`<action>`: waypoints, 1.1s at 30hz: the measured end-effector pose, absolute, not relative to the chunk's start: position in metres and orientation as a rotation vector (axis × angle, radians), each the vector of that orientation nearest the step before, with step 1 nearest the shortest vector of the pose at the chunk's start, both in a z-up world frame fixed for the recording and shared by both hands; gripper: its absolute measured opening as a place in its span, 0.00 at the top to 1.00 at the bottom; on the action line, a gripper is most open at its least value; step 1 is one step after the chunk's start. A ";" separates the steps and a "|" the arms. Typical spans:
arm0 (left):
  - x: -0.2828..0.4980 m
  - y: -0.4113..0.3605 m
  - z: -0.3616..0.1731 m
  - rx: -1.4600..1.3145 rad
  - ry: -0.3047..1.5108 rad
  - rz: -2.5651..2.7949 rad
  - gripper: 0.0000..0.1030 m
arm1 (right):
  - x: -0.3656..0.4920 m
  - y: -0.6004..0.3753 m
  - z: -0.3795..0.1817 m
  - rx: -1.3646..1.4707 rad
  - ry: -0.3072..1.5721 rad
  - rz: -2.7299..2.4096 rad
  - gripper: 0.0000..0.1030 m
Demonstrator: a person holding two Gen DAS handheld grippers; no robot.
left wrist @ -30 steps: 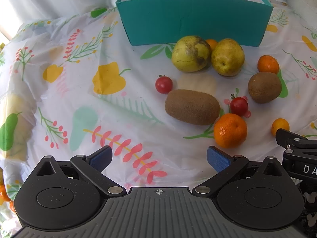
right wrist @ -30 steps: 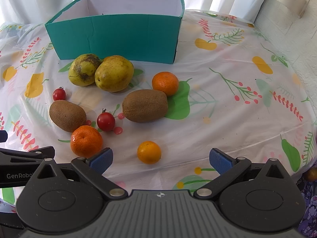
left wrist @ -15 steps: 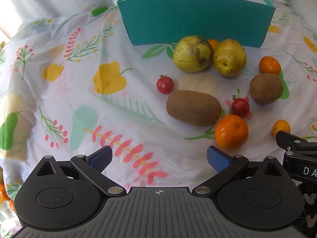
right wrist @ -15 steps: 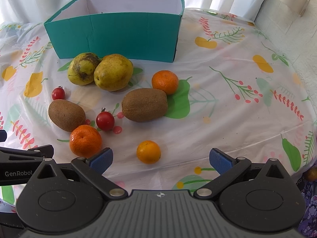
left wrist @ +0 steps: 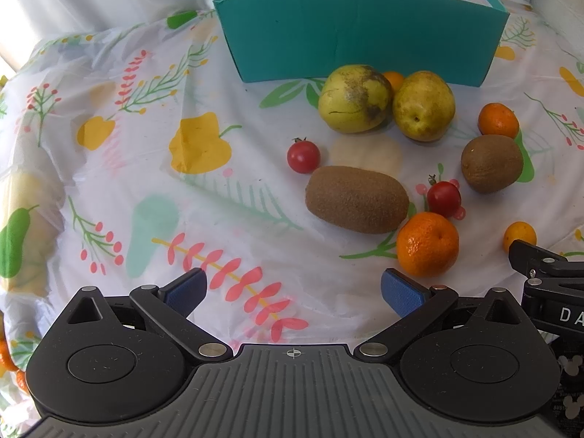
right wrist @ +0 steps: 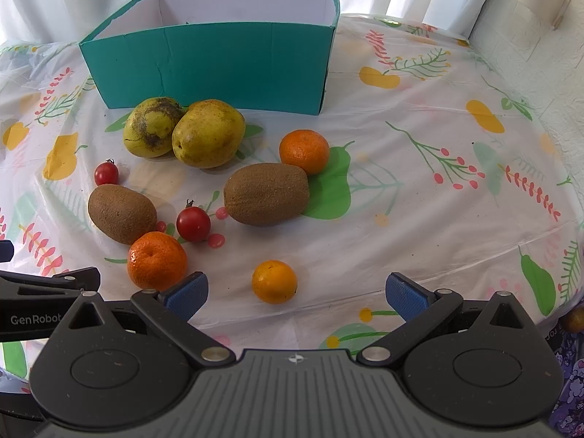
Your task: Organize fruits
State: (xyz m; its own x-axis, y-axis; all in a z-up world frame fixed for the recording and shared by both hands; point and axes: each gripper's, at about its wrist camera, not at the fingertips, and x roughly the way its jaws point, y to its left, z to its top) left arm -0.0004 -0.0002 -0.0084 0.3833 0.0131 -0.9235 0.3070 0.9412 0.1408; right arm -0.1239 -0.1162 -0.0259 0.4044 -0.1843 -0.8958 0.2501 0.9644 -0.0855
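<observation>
Fruit lies loose on a flowered tablecloth before a teal box (left wrist: 359, 33) (right wrist: 215, 62). Two yellow-green pears (left wrist: 352, 99) (right wrist: 208, 133) sit nearest the box. Two kiwis (left wrist: 357, 199) (right wrist: 266, 193), two cherry tomatoes (left wrist: 303, 156) (right wrist: 193, 223), two mandarins (left wrist: 427, 244) (right wrist: 304, 150) and a small orange (right wrist: 274, 281) are spread in front. My left gripper (left wrist: 294, 290) is open with nothing between its fingers, the kiwi and a mandarin just ahead to its right. My right gripper (right wrist: 296, 292) is open, with the small orange just ahead between its blue pads.
The box is open-topped with white inner walls; its floor is hidden. A white curtain hangs behind the table. A pale wall (right wrist: 540, 54) stands close on the right. The tablecloth (left wrist: 146, 168) drops off at the near edge.
Both grippers have crept slightly forward toward the fruit; the view of the fruit has shifted a little. Neither jaw has moved and no fruit has shifted.
</observation>
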 end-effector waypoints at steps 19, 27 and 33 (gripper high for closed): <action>0.004 -0.002 -0.011 0.310 1.174 -0.196 0.00 | -0.120 -0.117 -0.028 0.075 1.135 -0.281 0.00; 0.003 -0.002 -0.012 0.304 1.173 -0.198 0.00 | -0.121 -0.119 -0.028 0.081 1.136 -0.287 0.00; 0.003 -0.002 -0.012 0.300 1.174 -0.198 0.00 | -0.122 -0.118 -0.028 0.078 1.138 -0.288 0.00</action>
State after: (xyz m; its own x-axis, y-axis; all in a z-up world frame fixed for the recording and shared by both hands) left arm 0.0027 -0.0019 -0.0117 0.3759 0.0034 -0.9267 0.3069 0.9431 0.1279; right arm -0.1216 -0.1184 -0.0278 0.3871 -0.1861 -0.9031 0.2652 0.9605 -0.0842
